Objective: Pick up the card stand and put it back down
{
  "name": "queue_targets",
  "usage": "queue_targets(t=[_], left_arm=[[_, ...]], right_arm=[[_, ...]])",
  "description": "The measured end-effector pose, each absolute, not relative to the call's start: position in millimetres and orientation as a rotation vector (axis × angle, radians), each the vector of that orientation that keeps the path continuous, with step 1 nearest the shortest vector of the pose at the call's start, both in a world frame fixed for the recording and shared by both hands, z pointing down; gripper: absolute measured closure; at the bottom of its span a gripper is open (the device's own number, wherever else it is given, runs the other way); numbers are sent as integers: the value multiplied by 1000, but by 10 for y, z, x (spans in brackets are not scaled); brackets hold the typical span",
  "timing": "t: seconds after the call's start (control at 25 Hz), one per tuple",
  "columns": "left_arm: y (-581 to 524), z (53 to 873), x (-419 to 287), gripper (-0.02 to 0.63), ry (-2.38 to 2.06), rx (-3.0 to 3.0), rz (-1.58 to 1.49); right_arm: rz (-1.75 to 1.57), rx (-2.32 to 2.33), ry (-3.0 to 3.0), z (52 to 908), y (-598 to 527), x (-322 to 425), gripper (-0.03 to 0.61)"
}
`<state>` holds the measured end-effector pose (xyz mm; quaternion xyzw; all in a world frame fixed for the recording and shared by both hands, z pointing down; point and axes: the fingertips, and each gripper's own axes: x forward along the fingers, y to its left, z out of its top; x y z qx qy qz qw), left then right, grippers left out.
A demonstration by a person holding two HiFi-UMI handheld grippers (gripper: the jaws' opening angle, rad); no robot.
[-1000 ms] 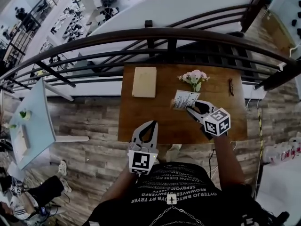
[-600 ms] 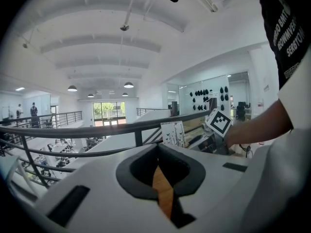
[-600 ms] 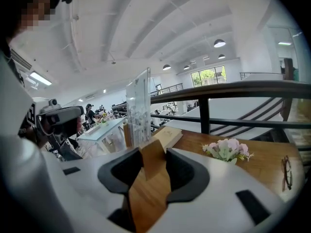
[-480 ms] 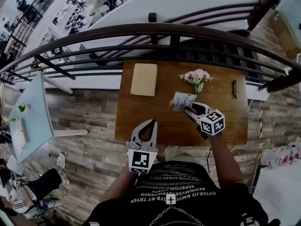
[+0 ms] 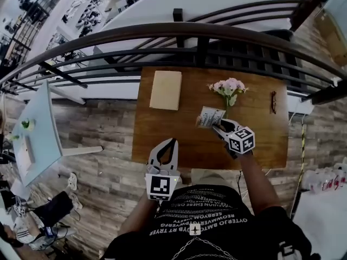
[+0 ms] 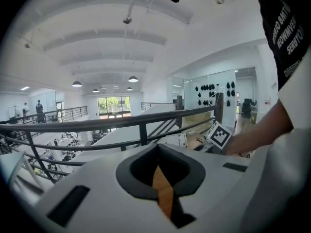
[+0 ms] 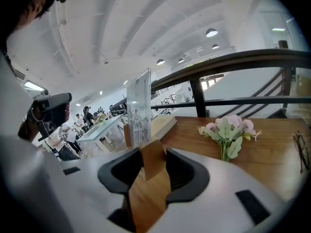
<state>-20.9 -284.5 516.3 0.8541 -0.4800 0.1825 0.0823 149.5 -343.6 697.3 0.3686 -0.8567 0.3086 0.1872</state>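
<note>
The card stand [image 5: 210, 116] is a clear upright card holder on a small wooden base. It sits near the middle of the brown table [image 5: 179, 134], in front of the flowers. My right gripper [image 5: 219, 125] is shut on its wooden base [image 7: 153, 159], and the clear panel [image 7: 139, 108] rises upright just beyond the jaws. I cannot tell whether the base touches the tabletop. My left gripper [image 5: 173, 142] hangs over the table's near edge, shut and holding nothing; in the left gripper view only a thin strip of tabletop shows between its pads [image 6: 163, 178].
A pink flower bunch [image 5: 229, 88] lies behind the stand. A tan notebook [image 5: 166, 90] lies at the table's far left, and glasses [image 5: 273, 102] at the far right. A dark railing [image 5: 173, 34] runs along the table's far side. A pale blue table [image 5: 38, 134] stands to the left.
My right gripper has come down toward the tabletop with the card stand still in its jaws. The left gripper has sunk slightly at the near edge.
</note>
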Motion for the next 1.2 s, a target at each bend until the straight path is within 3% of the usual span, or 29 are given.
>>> queue_targets(t=[1.2], left_arm=[[-2800,5354,-318,591,-1423,2482,638]], right_arm=[[893,997,-2258,8287,-3306,1590,410]])
